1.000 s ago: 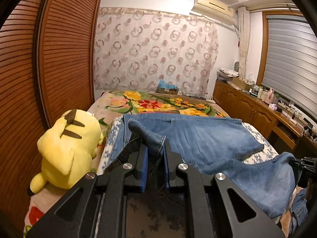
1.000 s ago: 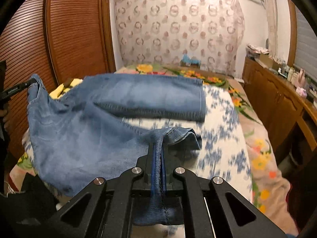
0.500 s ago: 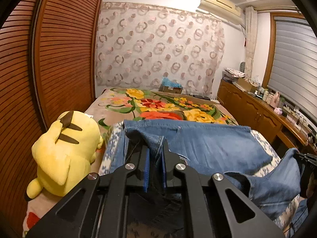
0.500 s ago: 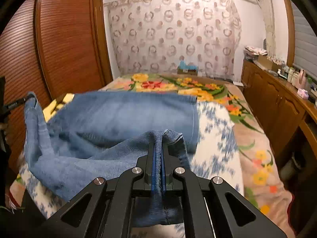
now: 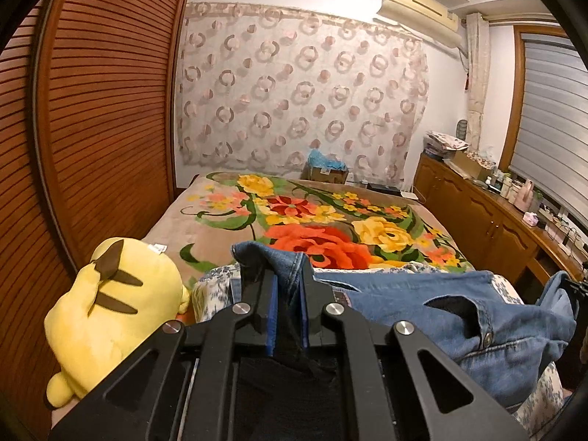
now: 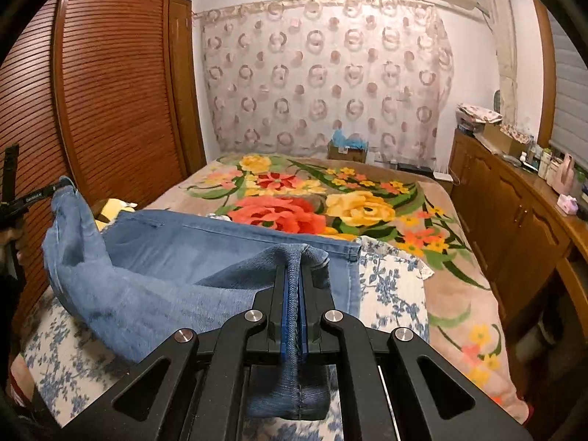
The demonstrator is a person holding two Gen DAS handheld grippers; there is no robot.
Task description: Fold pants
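Fold in progress: the left gripper [image 5: 288, 305] and right gripper [image 6: 292, 316] each have their jaws clamped on one end of a raised denim fold of the pants [image 6: 205, 250], whose flat layer lies on the bed [image 6: 404, 198] toward 12 o'clock; plush toy [image 5: 110, 308] at 9 o'clock. Judged partway: lifted edge not yet laid down, smoothing remains

The left tool [image 5: 286, 294] points forward and slightly down, its two blue-padded fingers [image 5: 271, 316] nearly together, pinching denim. The right tool [image 6: 293, 294] points the same way, its fingers [image 6: 283, 308] clamped tight on a denim fold.
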